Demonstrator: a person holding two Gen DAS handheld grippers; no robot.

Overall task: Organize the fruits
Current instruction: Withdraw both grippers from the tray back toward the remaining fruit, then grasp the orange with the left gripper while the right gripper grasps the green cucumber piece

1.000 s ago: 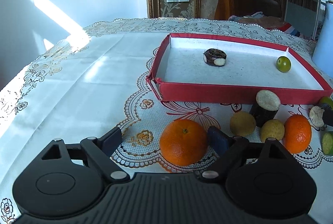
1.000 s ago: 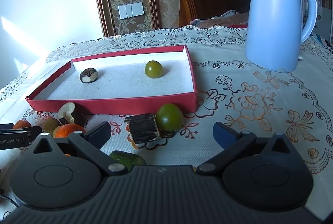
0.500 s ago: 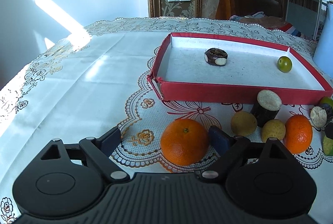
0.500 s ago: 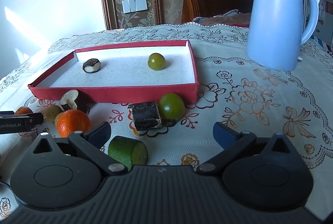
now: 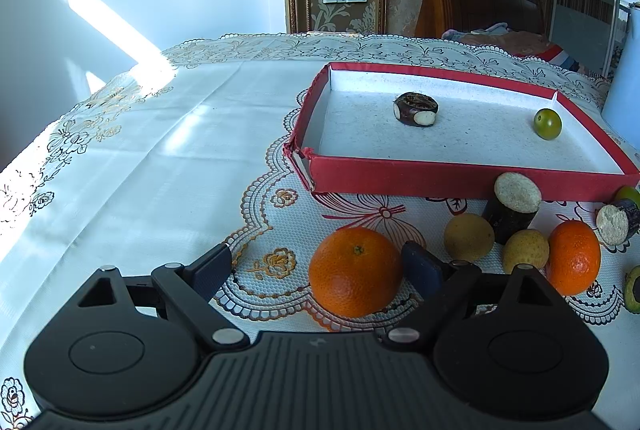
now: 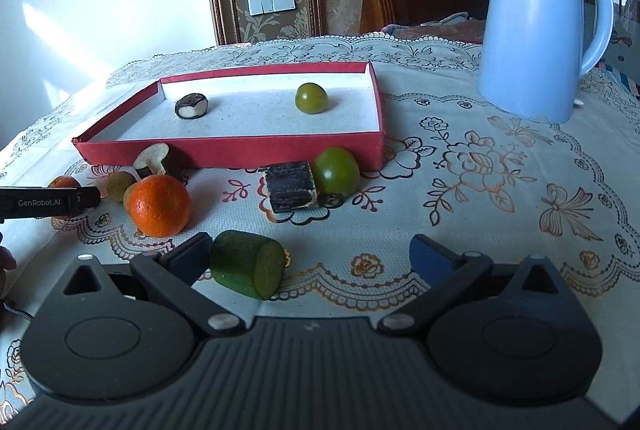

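Observation:
A red tray (image 5: 460,177) (image 6: 224,155) holds a dark sugarcane piece (image 5: 416,109) (image 6: 191,105) and a small green fruit (image 5: 547,124) (image 6: 311,98). My left gripper (image 5: 320,266) is open, with an orange (image 5: 355,272) between its fingers, against the right one. In front of the tray lie two yellow fruits (image 5: 469,240), another orange (image 5: 574,262) (image 6: 158,205) and sugarcane pieces (image 5: 512,206) (image 6: 291,186). My right gripper (image 6: 312,256) is open; a green cylinder piece (image 6: 248,264) lies beside its left finger. A green tomato (image 6: 336,171) sits by the tray.
A light blue kettle (image 6: 540,26) stands at the back right on the lace tablecloth (image 6: 480,166). The left gripper's finger (image 6: 48,203) shows at the left edge of the right wrist view. A wooden chair (image 5: 472,2) stands behind the table.
Both grippers have pulled back and risen slightly. In the right wrist view the green cylinder piece and the orange have come into fuller view. Jaws stay open.

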